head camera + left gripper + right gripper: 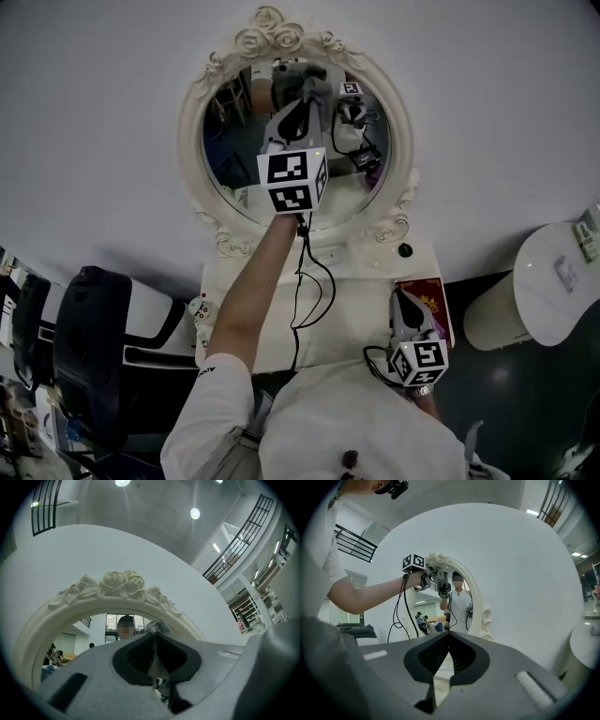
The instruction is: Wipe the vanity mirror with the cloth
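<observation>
One arm [246, 295] stretched up w/ left claw [302, 105] pinning cloth [158, 626] to mirror [230, 155].

white table [356, 314] | vanity mirror [193, 122] standing at back | red book [437, 300], black knob [405, 250] right

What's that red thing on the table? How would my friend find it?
Find the big oval mirror with white roses on top, then the little white table under it. At the table's right edge, beside the right tool, lies a flat dark red thing with a gold pattern, unlike the small round black thing nearby.
</observation>
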